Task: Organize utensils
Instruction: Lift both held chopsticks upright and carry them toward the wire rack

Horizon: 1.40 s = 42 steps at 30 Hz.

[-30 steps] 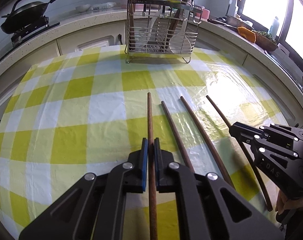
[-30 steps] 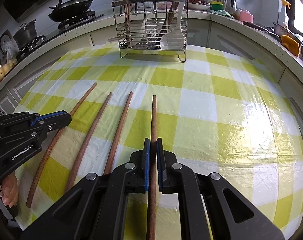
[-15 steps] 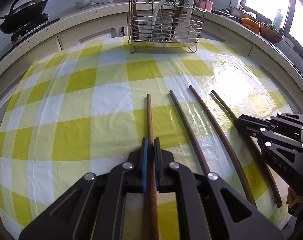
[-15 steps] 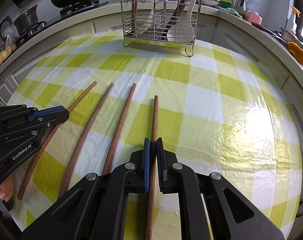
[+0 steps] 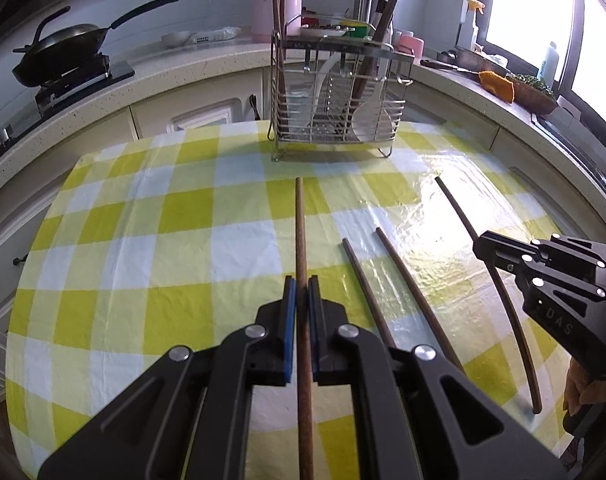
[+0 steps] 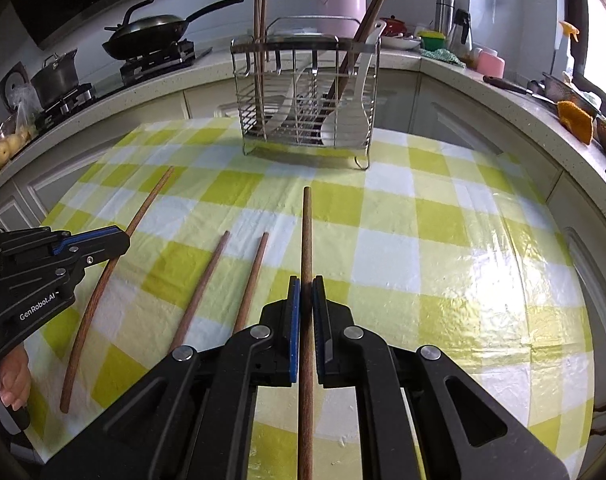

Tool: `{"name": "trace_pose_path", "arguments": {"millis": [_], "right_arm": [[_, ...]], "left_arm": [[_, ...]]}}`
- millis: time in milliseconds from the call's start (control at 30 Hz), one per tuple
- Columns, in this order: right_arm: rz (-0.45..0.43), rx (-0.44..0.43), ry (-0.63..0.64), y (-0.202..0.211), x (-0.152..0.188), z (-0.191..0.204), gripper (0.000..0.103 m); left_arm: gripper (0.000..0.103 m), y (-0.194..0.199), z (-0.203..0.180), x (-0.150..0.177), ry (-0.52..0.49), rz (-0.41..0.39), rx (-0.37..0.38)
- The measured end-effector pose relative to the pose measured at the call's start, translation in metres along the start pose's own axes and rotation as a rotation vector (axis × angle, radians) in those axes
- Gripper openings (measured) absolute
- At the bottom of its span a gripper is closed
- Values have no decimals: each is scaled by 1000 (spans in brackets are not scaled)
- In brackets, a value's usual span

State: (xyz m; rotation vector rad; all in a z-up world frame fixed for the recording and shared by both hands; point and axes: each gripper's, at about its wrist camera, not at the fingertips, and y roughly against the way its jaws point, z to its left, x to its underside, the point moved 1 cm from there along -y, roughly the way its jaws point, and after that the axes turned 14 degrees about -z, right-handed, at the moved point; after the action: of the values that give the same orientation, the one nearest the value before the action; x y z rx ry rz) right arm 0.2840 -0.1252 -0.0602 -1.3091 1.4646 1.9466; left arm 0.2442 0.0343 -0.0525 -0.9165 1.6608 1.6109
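Your left gripper [image 5: 302, 292] is clamped on one chopstick [image 5: 301, 232]; your right gripper [image 6: 306, 292] pinches another [image 6: 307, 232], both above the checked tablecloth [image 5: 143, 240]; two chopsticks [image 6: 207, 280] lie between them

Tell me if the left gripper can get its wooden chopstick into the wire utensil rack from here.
Probably yes. The left gripper, shut on its wooden chopstick, faces the wire utensil rack across bare checked tablecloth; nothing stands between them.
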Motion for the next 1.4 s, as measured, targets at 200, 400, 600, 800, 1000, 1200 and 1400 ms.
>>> {"name": "trace_pose_path", "arguments": {"millis": [200, 400, 600, 800, 1000, 1200, 1400], "right_arm": [[-44, 3, 8, 13, -14, 3, 7], [-94, 7, 9, 29, -26, 5, 7], [-149, 10, 3, 46, -41, 4, 7], [-180, 5, 8, 58, -49, 7, 7], [-215, 1, 0, 69, -54, 9, 7], [-256, 3, -9, 78, -58, 6, 7], [-314, 11, -19, 87, -60, 3, 7]], "left_arm": [[6, 12, 0, -15, -5, -40, -2], [6, 28, -4, -24, -16, -86, -4], [6, 45, -7, -35, -26, -134, -4], [6, 59, -9, -43, -38, -170, -7], [6, 72, -11, -49, -48, -207, -18], [6, 77, -8, -53, -46, -227, -35], [6, 80, -6, -57, -45, -260, -53]]}}
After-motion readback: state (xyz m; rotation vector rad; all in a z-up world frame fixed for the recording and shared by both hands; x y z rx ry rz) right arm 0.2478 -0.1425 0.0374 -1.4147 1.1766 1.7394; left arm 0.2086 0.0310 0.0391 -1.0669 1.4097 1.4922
